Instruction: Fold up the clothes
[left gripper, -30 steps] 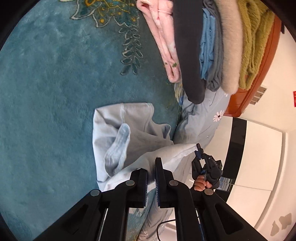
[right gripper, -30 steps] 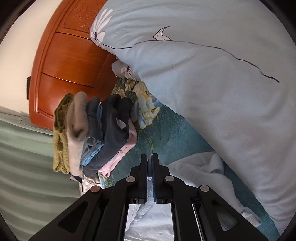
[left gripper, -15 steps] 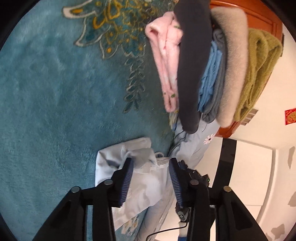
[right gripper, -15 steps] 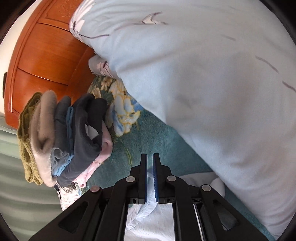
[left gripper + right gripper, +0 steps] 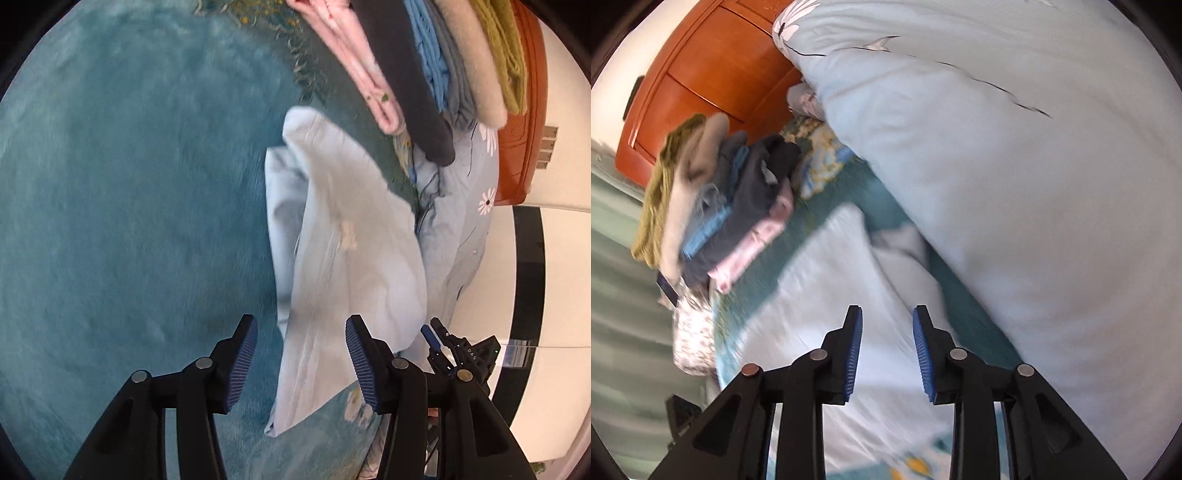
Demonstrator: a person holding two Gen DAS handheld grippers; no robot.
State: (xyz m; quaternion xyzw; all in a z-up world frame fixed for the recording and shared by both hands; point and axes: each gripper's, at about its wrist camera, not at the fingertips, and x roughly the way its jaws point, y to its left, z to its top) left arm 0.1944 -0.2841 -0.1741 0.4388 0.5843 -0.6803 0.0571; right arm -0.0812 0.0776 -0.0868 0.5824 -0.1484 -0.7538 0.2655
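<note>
The pale blue garment [image 5: 343, 236] lies loosely folded on the teal blanket [image 5: 129, 184], stretching away from our left gripper [image 5: 300, 363], whose jaws stand wide apart around its near end with nothing pinched between them. From the right wrist the same garment [image 5: 827, 295] spreads out under and ahead of our right gripper [image 5: 886, 354], blurred; those jaws are parted too and hold nothing. In the left view the right gripper [image 5: 458, 354] shows just past our right-hand finger, beside the garment's edge. Beyond the garment sits the stack [image 5: 424, 66] of folded clothes: pink at the bottom, then dark, blue, grey, beige and olive on top. In the right view that stack [image 5: 716, 206] lies ahead and to the left of the fingers. A big light blue duvet [image 5: 1015, 184] with a flower print fills the space ahead and to the right of our right gripper. Behind the stack rises the orange-brown headboard [image 5: 709, 66].
</note>
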